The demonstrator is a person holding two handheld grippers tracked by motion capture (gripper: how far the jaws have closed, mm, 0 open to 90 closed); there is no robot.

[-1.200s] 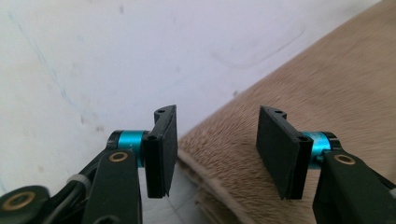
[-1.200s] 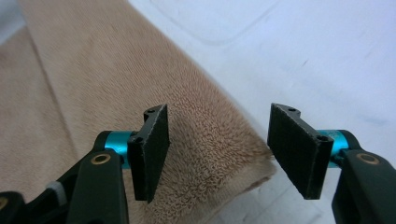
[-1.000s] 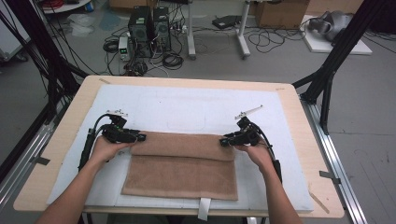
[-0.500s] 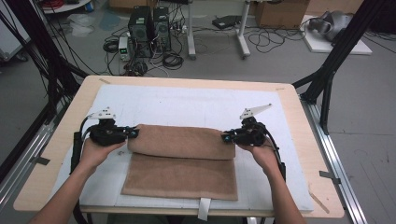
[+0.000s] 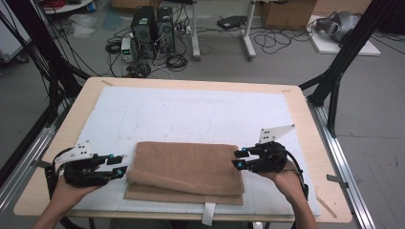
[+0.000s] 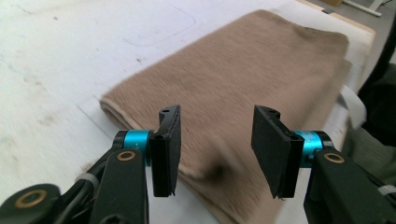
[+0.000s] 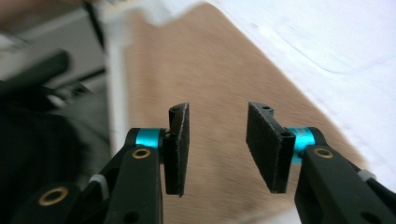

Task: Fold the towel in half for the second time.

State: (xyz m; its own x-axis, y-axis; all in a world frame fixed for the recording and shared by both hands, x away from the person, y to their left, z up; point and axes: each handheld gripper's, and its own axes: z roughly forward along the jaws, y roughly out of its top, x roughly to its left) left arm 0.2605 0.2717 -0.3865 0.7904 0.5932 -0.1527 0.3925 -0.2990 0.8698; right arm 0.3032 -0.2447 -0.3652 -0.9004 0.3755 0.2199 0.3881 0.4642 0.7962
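Lying near the front edge of the table (image 5: 296, 102), midway between its left and right sides, a brown towel (image 5: 186, 167) is sitting folded on the white mat (image 5: 191, 112), its upper layer doubled over a lower one that is peeking out along the front. At its left end the left gripper (image 5: 120, 164) is hovering just beside the cloth, not touching it; in the left gripper view its jaws are standing apart with nothing between them, having just been opening, and the towel's rounded fold (image 6: 219, 93) is lying beyond the pads. At the right end the right gripper (image 5: 238, 158) is doing the same: its jaws have just been opening, they are standing apart and empty in the right gripper view, and the blurred brown cloth (image 7: 219, 93) is running away beyond them. Both are pointing inward at the towel's short ends.

Judging by the lie of the cloth, one fold is looking finished and released, with the edges roughly lined up. What is remaining, if the towel is meant to go smaller, is probably a further fold across its length, or some squaring of the slightly offset bottom layer. Farther off, the rest of the mat is running to the far edge, and beyond the table computer towers (image 5: 153, 26) and cables are sitting on the floor.
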